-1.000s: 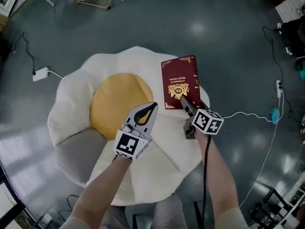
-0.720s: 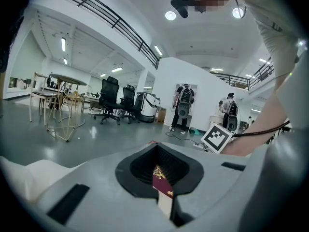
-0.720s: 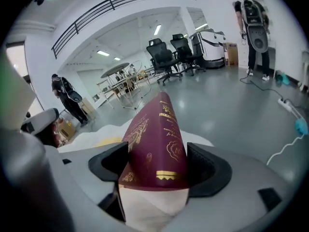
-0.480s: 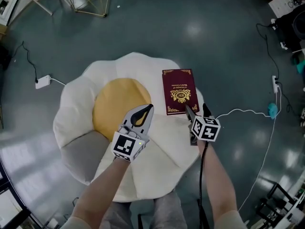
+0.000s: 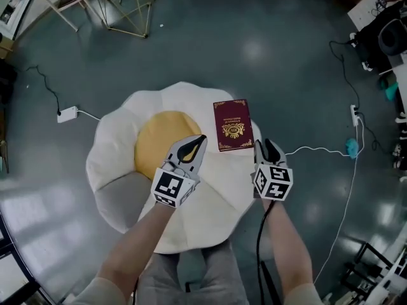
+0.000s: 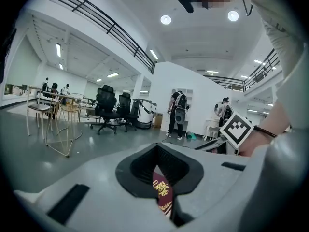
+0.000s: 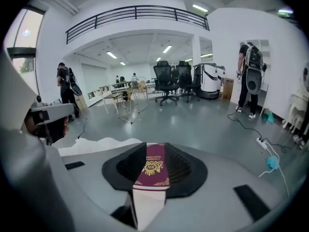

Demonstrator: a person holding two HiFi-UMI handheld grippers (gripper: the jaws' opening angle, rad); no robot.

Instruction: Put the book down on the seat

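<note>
Both tools have risen away from the seat. The right tool (image 5: pixel 266 145) has just been closing and now shows a narrow, empty gap. The left tool (image 5: pixel 201 140) has its tips together, holding nothing. The dark red hardcover book (image 5: pixel 233 125) lies flat on the right side of the white, yellow-centred flower-shaped cushion seat (image 5: pixel 114 154).

bright ceiling lights (image 6: pixel 165 19) throw soft glare patches on the glossy floor (image 5: pixel 254 49); both gripper views bend and darken toward their edges.

Empty right tongs (image 7: pixel 154 152), just closing, frame the book (image 7: pixel 152 172).
</note>
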